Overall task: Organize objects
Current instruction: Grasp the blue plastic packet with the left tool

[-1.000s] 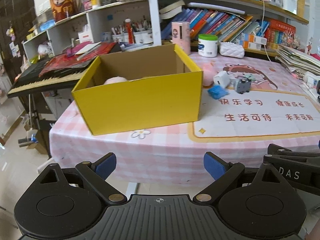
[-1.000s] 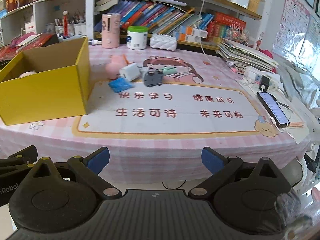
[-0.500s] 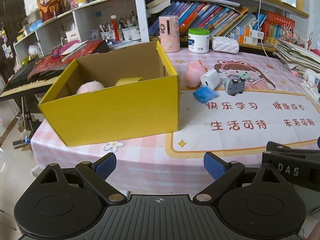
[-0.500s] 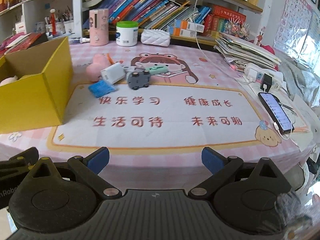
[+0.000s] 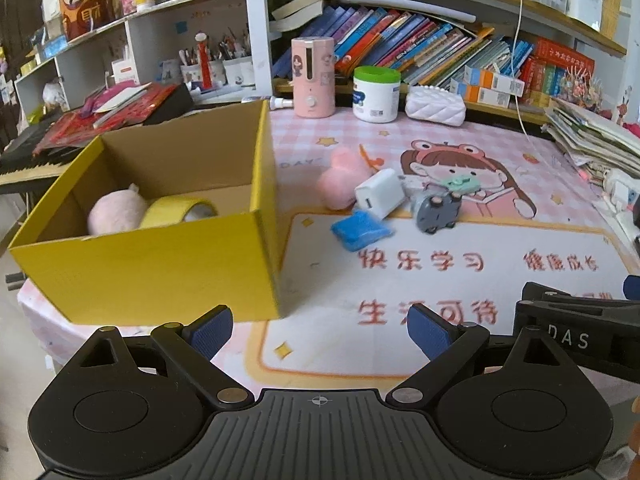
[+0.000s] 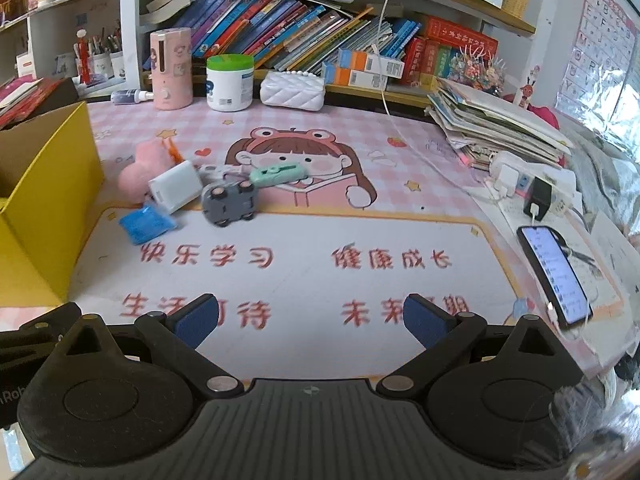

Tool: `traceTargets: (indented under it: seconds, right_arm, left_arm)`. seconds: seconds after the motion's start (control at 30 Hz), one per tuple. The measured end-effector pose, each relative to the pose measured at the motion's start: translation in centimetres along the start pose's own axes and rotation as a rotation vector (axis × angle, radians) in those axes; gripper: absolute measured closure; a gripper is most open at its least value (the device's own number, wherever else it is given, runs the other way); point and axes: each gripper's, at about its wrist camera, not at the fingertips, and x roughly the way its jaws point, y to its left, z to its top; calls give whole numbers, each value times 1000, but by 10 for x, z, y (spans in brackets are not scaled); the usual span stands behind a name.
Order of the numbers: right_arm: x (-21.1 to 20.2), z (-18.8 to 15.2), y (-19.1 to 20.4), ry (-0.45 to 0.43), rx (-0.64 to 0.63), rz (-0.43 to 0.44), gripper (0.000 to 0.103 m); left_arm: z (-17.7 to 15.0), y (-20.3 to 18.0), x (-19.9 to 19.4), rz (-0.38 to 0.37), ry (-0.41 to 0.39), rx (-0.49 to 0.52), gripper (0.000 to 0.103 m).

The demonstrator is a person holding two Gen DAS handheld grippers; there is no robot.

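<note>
Left gripper point(image 5: 320, 330) and right gripper point(image 6: 312, 316) jaws open, empty, yellow box point(image 5: 160, 264) holding tape point(image 5: 176, 210), toys clustered on desk point(image 6: 400, 200)

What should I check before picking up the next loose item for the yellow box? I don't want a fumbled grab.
1. Left gripper open and empty: ok.
2. Right gripper open and empty: ok.
3. Yellow box open with room left: ok; only a pink plush and a tape roll inside.
4. Blue packet lying free at the front of the pile: ok.
5. White charger free of neighbours: not ok; it crowds the pink toy and the grey toy car.
6. Fingers close enough to grasp: not ok; both grippers are well short of the pile.
</note>
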Motion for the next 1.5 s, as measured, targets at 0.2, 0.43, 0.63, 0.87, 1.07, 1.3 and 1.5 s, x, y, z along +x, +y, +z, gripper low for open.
traceTargets:
  seconds: [0.2,0.43,0.63,0.87,1.07,1.3,1.5]
  right_arm:
    - [19,15,-25,-4,-6,13,4]
    - [38,32,-47,-23,-3,41,4]
    - [51,42,-55,-53,0,90,5]
    - [68,52,-60,-66,1,142,8]
    - [79,61,-65,-82,-13,168,11]
    - [86,62,-62,-80,-89,204,11]
    - [88,63,-60,-101,-154,234,11]
  left_arm:
    - [14,-26,13,12,4,-15,7]
    - [29,-50,23,31,-20,-15,7]
    - [37,-61,33,75,-25,-21,8]
    - [44,-65,53,122,-15,-23,14]
    - [57,-73,79,170,-2,-8,31]
    - [65,-60,119,162,15,-187,31]
    - [59,-53,147,184,54,-244,46]
